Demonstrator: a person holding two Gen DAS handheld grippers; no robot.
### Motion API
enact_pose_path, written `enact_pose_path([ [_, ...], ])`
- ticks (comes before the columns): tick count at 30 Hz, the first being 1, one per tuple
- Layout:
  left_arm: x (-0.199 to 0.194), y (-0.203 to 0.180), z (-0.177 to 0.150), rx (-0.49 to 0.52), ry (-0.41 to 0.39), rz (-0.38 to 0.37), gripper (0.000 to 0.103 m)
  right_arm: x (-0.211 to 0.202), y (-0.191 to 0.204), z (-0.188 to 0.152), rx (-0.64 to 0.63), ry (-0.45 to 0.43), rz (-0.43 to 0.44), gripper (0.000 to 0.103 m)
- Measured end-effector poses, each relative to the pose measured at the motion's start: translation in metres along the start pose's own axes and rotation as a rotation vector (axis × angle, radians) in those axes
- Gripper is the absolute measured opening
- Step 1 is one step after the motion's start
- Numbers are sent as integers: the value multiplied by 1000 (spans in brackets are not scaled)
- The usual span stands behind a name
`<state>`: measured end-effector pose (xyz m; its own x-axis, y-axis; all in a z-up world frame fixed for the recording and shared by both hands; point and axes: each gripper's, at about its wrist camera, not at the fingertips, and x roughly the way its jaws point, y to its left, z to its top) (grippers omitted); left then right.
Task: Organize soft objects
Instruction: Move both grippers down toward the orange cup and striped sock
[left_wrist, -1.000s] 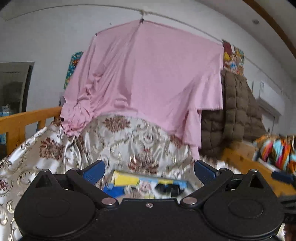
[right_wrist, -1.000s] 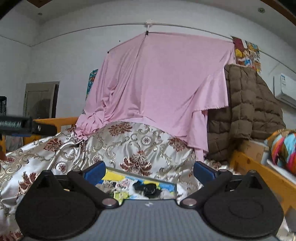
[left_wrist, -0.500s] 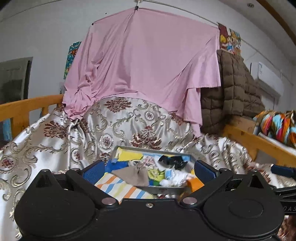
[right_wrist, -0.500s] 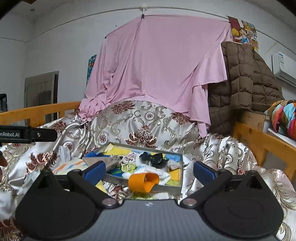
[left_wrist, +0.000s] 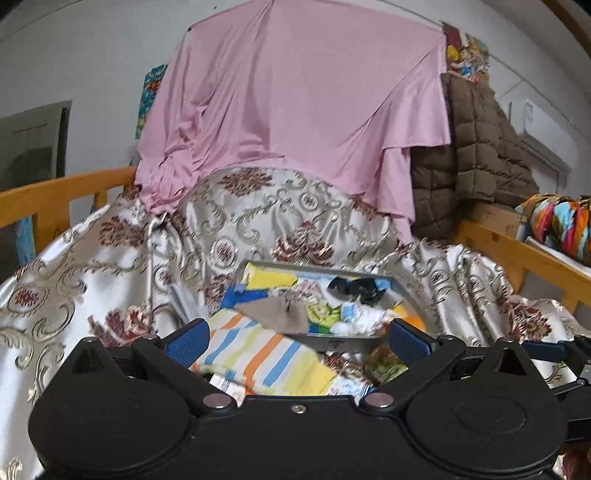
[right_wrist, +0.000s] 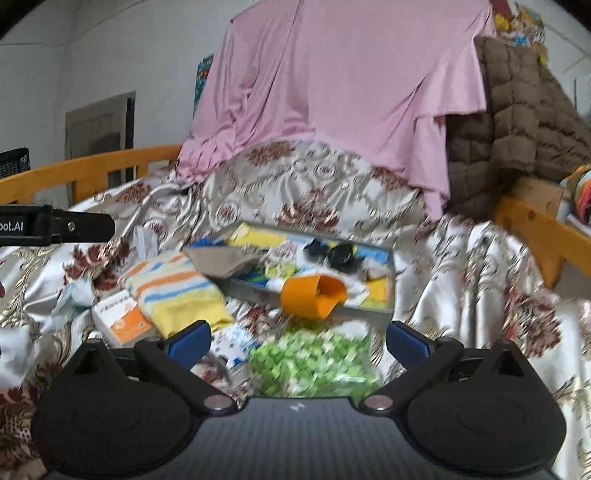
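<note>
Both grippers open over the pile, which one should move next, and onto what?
Probably lower the left gripper onto the striped cloth: it lies loose outside the tray, directly between the open jaws, nothing on top. The right gripper can wait.

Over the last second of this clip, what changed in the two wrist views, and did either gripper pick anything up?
Both grippers tipped downward toward the bed: the grey tray, the striped cloth and the green patterned item rose into view. The left gripper and right gripper took hold of nothing; both stayed open. The pink sheet and the clutter lie as before.
</note>
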<state>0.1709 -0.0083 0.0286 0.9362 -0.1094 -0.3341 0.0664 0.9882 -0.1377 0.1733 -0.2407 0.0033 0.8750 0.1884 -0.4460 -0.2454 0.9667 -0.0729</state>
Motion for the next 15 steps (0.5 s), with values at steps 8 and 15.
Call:
enact_pose_path([
  [8, 12, 6, -16, 42, 96, 57, 102, 12, 10, -7, -35, 75, 24, 103],
  [15, 19, 13, -31, 74, 173, 87, 102, 18, 16, -10, -68, 96, 30, 103],
])
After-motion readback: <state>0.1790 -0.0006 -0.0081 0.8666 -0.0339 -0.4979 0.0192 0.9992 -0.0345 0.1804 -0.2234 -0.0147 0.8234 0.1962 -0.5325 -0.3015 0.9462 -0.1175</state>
